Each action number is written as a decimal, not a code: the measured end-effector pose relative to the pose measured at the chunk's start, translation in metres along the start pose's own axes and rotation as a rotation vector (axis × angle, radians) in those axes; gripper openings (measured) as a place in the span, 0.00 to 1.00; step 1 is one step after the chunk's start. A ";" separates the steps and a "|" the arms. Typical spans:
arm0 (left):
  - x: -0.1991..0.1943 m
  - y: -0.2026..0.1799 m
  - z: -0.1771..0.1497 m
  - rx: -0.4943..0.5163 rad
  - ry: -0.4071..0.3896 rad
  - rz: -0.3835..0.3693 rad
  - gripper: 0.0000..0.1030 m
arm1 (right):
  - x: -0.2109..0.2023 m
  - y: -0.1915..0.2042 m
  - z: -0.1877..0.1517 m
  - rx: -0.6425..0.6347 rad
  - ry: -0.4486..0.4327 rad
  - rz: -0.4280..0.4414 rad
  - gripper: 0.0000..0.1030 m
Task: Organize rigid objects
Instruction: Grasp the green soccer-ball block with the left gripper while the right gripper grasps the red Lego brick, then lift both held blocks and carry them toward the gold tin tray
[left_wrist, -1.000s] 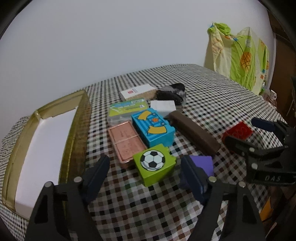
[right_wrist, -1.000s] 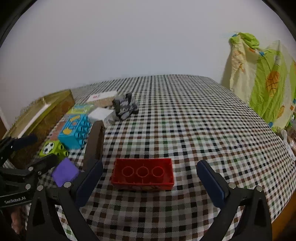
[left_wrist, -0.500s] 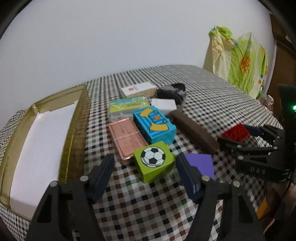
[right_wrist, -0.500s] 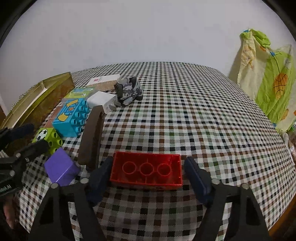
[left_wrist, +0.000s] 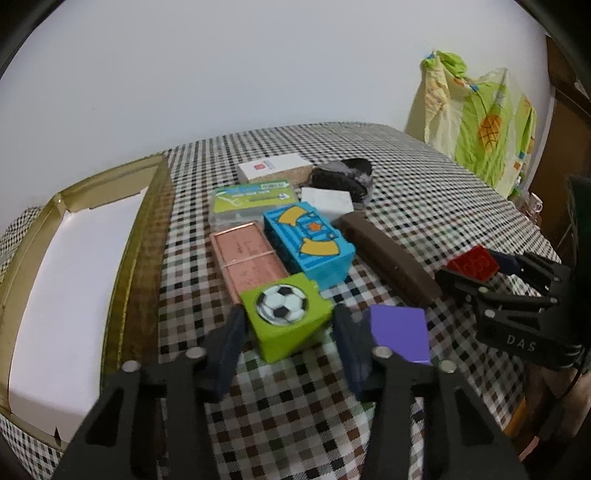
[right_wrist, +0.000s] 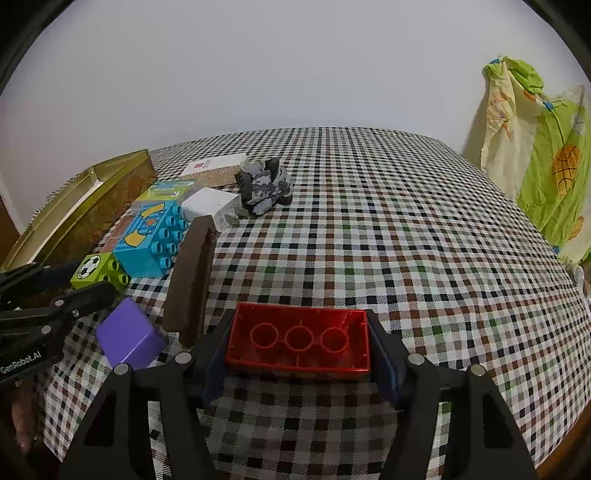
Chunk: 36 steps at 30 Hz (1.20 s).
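My right gripper (right_wrist: 301, 354) is shut on a red hollow brick (right_wrist: 298, 340), its underside facing me, low over the checked cloth; the brick also shows in the left wrist view (left_wrist: 473, 263). My left gripper (left_wrist: 286, 334) straddles a green football block (left_wrist: 286, 319) that rests on the cloth; its pads sit at the block's two sides, and contact is unclear. A purple block (left_wrist: 400, 336) lies just right of it. A gold tray with white inside (left_wrist: 74, 266) stands at the left.
Behind the green block lie a blue studded block (left_wrist: 308, 240), a pink case (left_wrist: 245, 256), a green-labelled box (left_wrist: 255, 201), a white card box (left_wrist: 273, 168), a white adapter (left_wrist: 327, 201), a grey-black bundle (left_wrist: 343, 177) and a brown bar (left_wrist: 388, 254). Patterned cloth (right_wrist: 535, 155) hangs at the right.
My right gripper closed on the red brick. My left gripper moved forward and narrowed around the green football block.
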<state>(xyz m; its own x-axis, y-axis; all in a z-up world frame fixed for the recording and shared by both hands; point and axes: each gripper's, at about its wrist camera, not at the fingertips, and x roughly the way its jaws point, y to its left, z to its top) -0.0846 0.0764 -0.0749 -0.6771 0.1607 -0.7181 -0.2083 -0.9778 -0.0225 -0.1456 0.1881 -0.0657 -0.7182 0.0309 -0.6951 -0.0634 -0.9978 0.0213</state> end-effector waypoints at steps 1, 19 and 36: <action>-0.001 -0.001 0.000 0.004 -0.005 0.004 0.42 | -0.001 0.000 0.000 -0.001 -0.006 0.003 0.65; -0.025 0.004 -0.001 -0.005 -0.145 0.023 0.42 | -0.024 -0.002 -0.004 0.011 -0.162 0.031 0.65; -0.045 -0.002 -0.009 0.027 -0.281 0.067 0.42 | -0.034 -0.001 -0.009 0.015 -0.244 0.037 0.65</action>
<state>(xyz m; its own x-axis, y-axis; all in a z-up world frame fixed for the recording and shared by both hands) -0.0473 0.0697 -0.0482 -0.8581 0.1306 -0.4967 -0.1728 -0.9842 0.0398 -0.1148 0.1878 -0.0489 -0.8661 0.0093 -0.4998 -0.0427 -0.9975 0.0555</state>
